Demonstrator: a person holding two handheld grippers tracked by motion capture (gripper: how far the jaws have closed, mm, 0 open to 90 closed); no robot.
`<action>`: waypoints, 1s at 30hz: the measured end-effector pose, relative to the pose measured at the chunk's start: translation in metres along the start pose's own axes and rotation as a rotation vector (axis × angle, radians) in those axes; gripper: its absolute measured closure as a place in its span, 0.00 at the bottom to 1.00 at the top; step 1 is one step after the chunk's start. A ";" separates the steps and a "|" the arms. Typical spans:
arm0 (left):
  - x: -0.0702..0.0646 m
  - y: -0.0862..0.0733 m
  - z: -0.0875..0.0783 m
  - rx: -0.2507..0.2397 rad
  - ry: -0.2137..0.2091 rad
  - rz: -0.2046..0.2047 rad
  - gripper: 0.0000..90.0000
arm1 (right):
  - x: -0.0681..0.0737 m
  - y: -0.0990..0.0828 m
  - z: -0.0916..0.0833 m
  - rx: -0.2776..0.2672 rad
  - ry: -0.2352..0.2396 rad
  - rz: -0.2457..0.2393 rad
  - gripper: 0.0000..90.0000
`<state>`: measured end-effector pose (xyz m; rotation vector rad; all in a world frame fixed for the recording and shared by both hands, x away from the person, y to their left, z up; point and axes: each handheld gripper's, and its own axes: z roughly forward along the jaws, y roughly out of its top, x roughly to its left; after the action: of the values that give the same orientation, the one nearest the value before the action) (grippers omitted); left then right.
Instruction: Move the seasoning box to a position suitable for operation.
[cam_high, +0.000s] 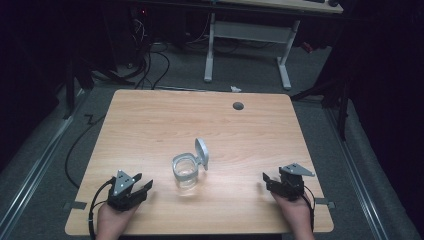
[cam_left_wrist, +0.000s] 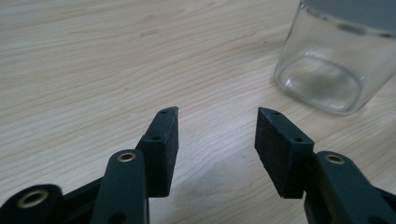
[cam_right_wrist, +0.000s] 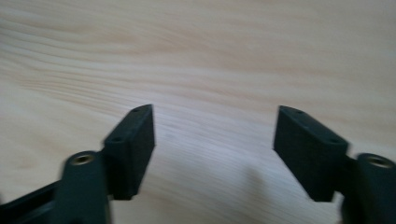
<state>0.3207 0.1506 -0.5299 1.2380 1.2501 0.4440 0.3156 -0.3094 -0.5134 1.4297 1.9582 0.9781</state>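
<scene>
Glass jar (cam_high: 186, 172), lid (cam_high: 202, 152) flipped up, sits toward the table's (cam_high: 150, 120) near edge, mid-width. Left gripper (cam_high: 146, 186) waits near it, jaws spread, empty; right gripper (cam_high: 266, 179) by the near right corner, equally wide.

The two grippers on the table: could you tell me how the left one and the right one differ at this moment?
The left gripper sits close to the glass jar, whose base appears in its own view; the right gripper sits farther off, facing bare table. The left gripper points up-right toward the jar; the right gripper points left. Both rest low with jaws open and empty.
</scene>
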 end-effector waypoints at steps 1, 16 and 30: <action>-0.002 0.001 0.000 -0.004 -0.012 -0.021 0.57 | 0.003 0.000 -0.002 -0.022 0.014 -0.005 0.43; -0.044 -0.020 0.013 0.077 -0.151 -0.031 0.87 | 0.006 -0.013 -0.010 -0.085 0.059 0.036 0.59; -0.064 -0.032 0.021 0.048 -0.124 0.013 1.00 | 0.017 -0.011 -0.003 -0.079 0.070 0.007 0.57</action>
<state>0.3066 0.0770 -0.5314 1.2953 1.1530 0.3430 0.3020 -0.2963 -0.5202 1.3766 1.9431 1.1096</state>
